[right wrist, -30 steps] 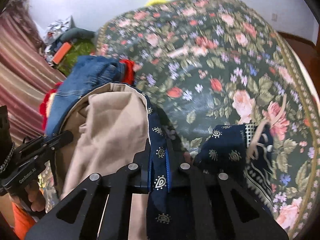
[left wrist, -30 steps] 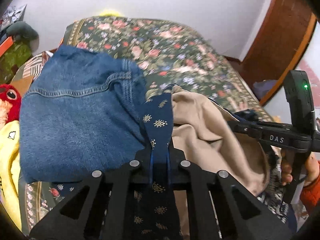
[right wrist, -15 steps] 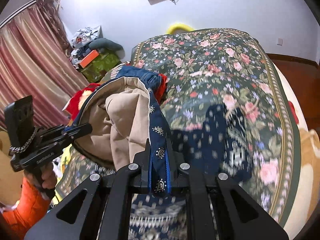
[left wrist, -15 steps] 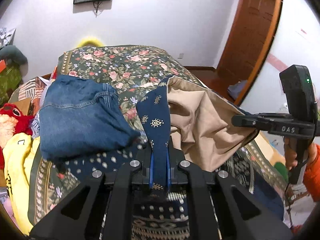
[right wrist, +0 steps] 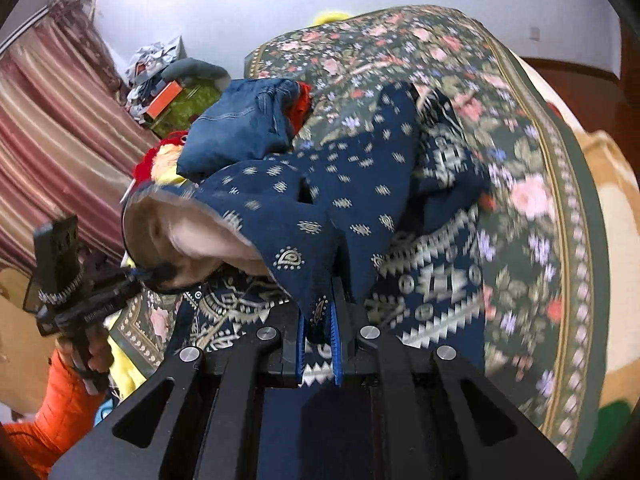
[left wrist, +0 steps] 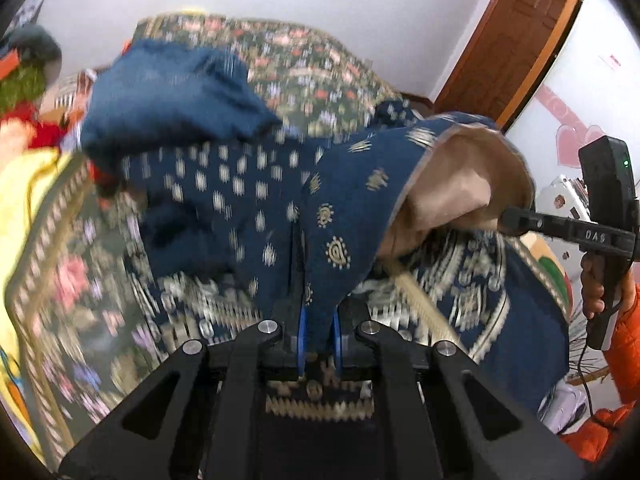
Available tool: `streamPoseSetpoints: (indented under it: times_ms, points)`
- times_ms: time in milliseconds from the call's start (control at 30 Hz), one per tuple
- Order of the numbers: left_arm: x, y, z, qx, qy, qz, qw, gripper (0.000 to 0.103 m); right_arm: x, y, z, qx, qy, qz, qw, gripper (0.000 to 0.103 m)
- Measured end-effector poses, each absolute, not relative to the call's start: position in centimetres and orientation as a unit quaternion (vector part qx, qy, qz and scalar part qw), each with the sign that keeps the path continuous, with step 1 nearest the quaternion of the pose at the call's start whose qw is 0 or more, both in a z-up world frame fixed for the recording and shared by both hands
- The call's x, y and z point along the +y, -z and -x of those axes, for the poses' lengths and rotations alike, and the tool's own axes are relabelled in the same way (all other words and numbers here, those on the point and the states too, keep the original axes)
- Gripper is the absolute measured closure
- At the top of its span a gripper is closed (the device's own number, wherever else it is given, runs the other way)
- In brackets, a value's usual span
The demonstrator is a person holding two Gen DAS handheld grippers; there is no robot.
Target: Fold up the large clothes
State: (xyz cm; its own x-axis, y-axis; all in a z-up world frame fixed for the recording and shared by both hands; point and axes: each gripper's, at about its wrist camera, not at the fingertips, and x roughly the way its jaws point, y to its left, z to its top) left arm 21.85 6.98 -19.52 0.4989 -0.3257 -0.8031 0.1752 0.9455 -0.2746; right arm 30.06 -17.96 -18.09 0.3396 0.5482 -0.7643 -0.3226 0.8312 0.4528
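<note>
A large navy garment [left wrist: 348, 200] with gold motifs and a tan lining [left wrist: 460, 184] hangs between both grippers above the floral bedspread [left wrist: 304, 56]. My left gripper [left wrist: 319, 336] is shut on one edge of it. In the right wrist view the same navy garment [right wrist: 320, 208] drapes down onto the bed, its patterned hem [right wrist: 432, 280] trailing on the floral bedspread [right wrist: 532, 152]. My right gripper [right wrist: 319, 344] is shut on another edge. Each view shows the other gripper, the right gripper [left wrist: 516, 218] and the left gripper [right wrist: 138, 276], holding the tan-lined opening stretched.
Folded blue jeans [left wrist: 168, 96] lie on the bed's left side [right wrist: 240, 124], beside red and yellow items [left wrist: 24, 168]. Clutter sits against a striped curtain [right wrist: 48, 120]. A wooden door [left wrist: 516, 28] stands at the right. A hand in an orange sleeve [left wrist: 616, 320] holds the right gripper.
Both grippers have pulled back toward the bed's near end with the garment, so more navy cloth now spreads over the bedspread and the tan lining shows less.
</note>
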Motion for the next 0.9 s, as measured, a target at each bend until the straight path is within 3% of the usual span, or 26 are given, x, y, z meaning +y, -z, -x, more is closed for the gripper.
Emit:
streamPoseSetpoints:
  times_ms: [167,267,367,433,700,833,900]
  points:
    - [6.4,22.8,-20.2,0.512,0.125,0.067,0.847,0.09,-18.1,19.2,-29.6,0.52,-0.252,-0.102,0.81,0.093]
    - [6.3,24.2,-19.3,0.526,0.107,0.077,0.84,0.071,-18.4,19.2,-29.5,0.528,-0.25,-0.105,0.805,0.09]
    - [7.1,24.4,-18.5,0.52,0.082,0.091,0.845,0.06,-19.2,18.9,-29.6,0.537,-0.25,-0.116,0.797,0.09]
    - [7.5,24.4,-18.1,0.521,0.066,0.103,0.845,0.052,-19.8,18.7,-29.4,0.539,-0.247,-0.121,0.796,0.084]
    - [8.6,20.1,-17.1,0.492,0.047,0.071,0.866,0.052,-22.2,14.9,-29.0,0.507,-0.235,-0.112,0.822,0.081]
    - [9.1,16.4,-17.9,0.455,0.041,0.061,0.887,0.05,-22.0,12.6,-29.4,0.476,-0.239,-0.105,0.84,0.068]
    - [9.4,14.4,-18.4,0.426,0.036,0.063,0.902,0.041,-21.3,11.9,-29.7,0.463,-0.242,-0.094,0.848,0.062]
